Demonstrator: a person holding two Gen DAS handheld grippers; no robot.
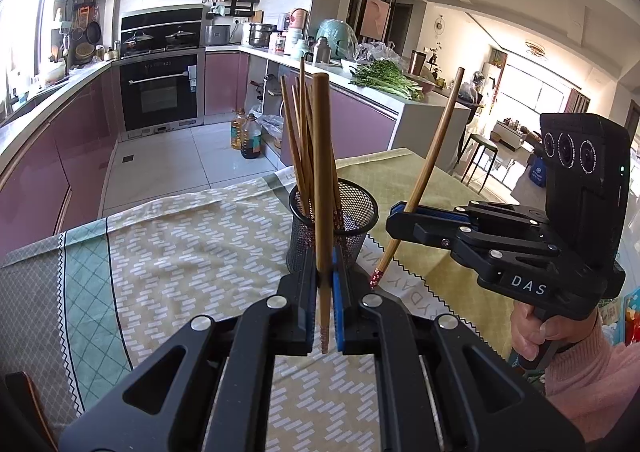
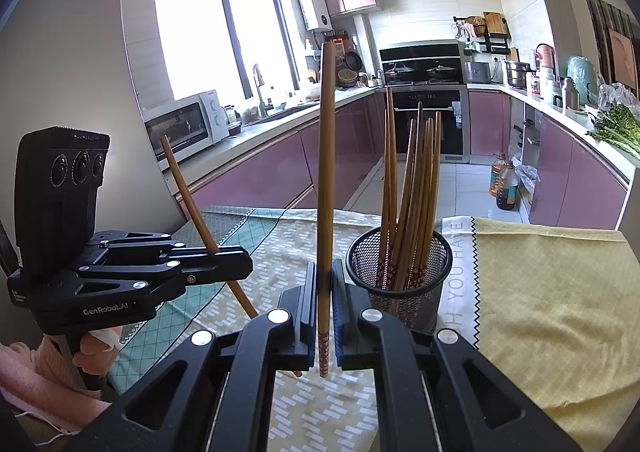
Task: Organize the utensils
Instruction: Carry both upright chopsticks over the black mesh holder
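We see the left gripper [image 1: 327,284] clamped tight on one brown wooden chopstick [image 1: 322,187], jaws nearly together with only the stick between the blue pads; the stick stands almost upright, its patterned red-and-white tip poking out below the jaws and its plain end rising well above them. Just beyond these jaws, partly behind the held stick, sits the black wire-mesh cylindrical holder [image 1: 356,219] with a bundle of matching wooden chopsticks [image 1: 301,139] standing in it, leaning a bit to the left. The right gripper [image 2: 325,284] is likewise closed narrow on a second brown wooden chopstick [image 2: 325,179], upright, decorated tip hanging below the jaws, the long plain part above. From these jaws the mesh holder is just ahead and to the right, close but not touching. In the left wrist view the right gripper shows to the right of the holder, its stick tilted with the patterned tip low, near the cloth; whether it touches we can't tell. Everything sits over a patterned green, beige and yellow tablecloth [image 1: 192,252]. A hand in a pink sleeve [image 1: 536,332] grips the right gripper's handle.
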